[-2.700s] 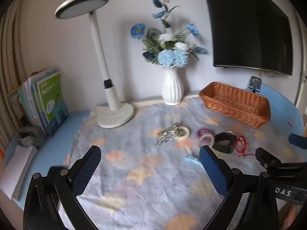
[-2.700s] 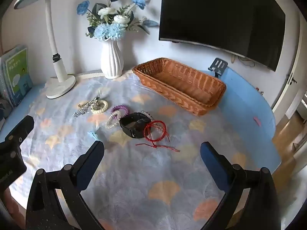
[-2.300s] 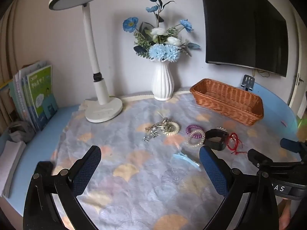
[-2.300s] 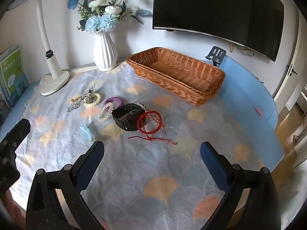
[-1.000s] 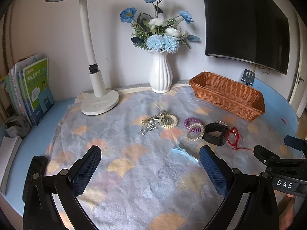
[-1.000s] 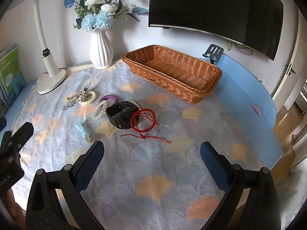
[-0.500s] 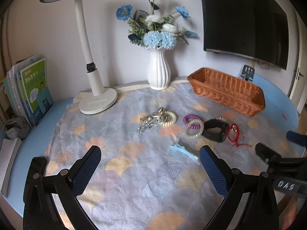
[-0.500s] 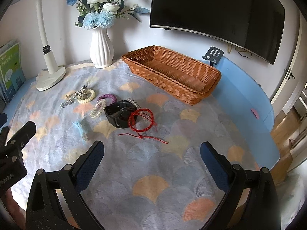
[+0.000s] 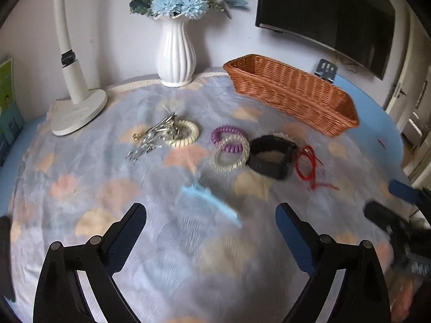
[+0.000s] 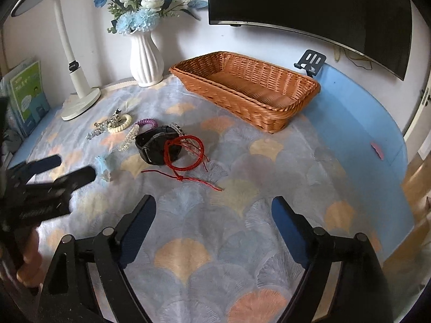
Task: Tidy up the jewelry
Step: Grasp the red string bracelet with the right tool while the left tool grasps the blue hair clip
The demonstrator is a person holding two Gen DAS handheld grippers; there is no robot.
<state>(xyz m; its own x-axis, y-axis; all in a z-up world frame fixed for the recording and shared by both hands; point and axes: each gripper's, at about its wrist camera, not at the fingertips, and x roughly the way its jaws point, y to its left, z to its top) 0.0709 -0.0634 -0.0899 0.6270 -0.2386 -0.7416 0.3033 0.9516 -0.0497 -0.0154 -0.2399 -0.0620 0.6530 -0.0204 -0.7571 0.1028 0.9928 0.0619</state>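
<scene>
Jewelry lies mid-cloth: a blue hair clip [image 9: 210, 202], a clear coil ring [image 9: 231, 154], a purple coil ring [image 9: 226, 134], a black band [image 9: 270, 157], a red string bracelet [image 10: 184, 150], a cream coil ring with silver clips [image 9: 172, 133]. The wicker basket [image 10: 247, 86] stands empty at the back right. My left gripper [image 9: 210, 231] is open and empty, just short of the blue clip. My right gripper [image 10: 212, 223] is open and empty, short of the red bracelet. The left gripper also shows in the right wrist view [image 10: 70, 172].
A white vase of blue flowers [image 9: 176, 53] and a white desk lamp [image 9: 78, 107] stand at the back. Books [image 10: 27, 97] lean at the left. A dark screen [image 10: 309, 5] hangs on the wall. A black phone stand [image 10: 309, 62] sits behind the basket.
Both grippers have moved forward and lower toward the jewelry. The left one now sits close to the blue clip. Both stay open.
</scene>
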